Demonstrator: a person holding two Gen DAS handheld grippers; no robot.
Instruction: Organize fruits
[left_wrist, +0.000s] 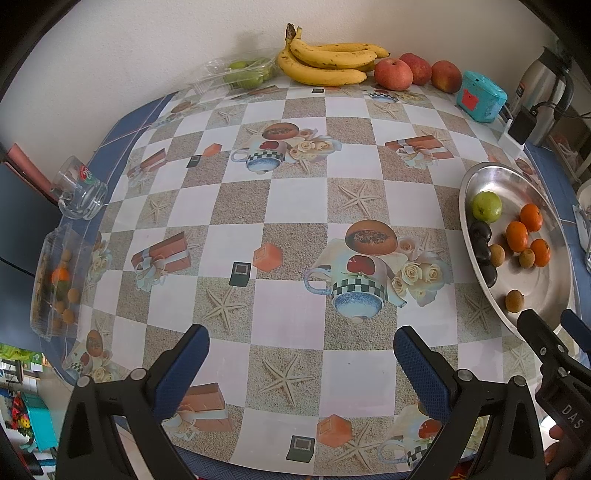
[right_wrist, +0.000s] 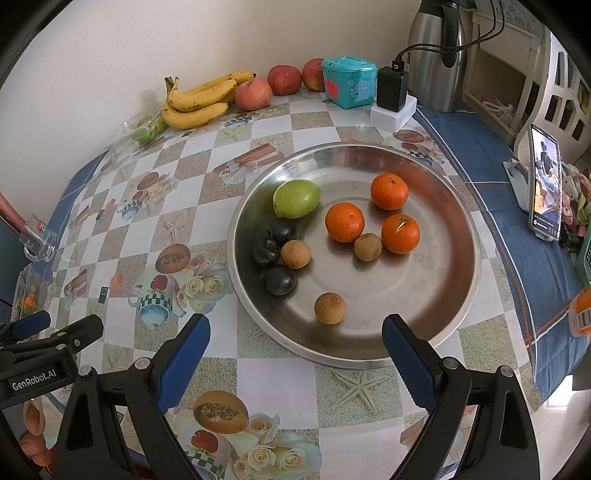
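A round steel tray (right_wrist: 436, 295) holds a green fruit (right_wrist: 296, 198), three tangerines (right_wrist: 345, 222), three dark plums (right_wrist: 280, 280) and three brown longans (right_wrist: 330, 308). The tray also shows at the right of the left wrist view (left_wrist: 546, 291). My right gripper (right_wrist: 295, 339) is open and empty, just short of the tray's near rim. My left gripper (left_wrist: 301, 350) is open and empty over the bare tablecloth. A clear box (left_wrist: 55, 280) at the table's left edge holds more longans and a tangerine.
Bananas (left_wrist: 325, 61), red apples (left_wrist: 393, 74) and a clear pack of green fruit (left_wrist: 243, 74) lie along the back wall. A teal box (left_wrist: 480, 96), a charger (right_wrist: 392, 88) and a steel kettle (right_wrist: 436, 55) stand back right. A glass mug (left_wrist: 79, 192) lies left. A phone (right_wrist: 546, 184) stands right.
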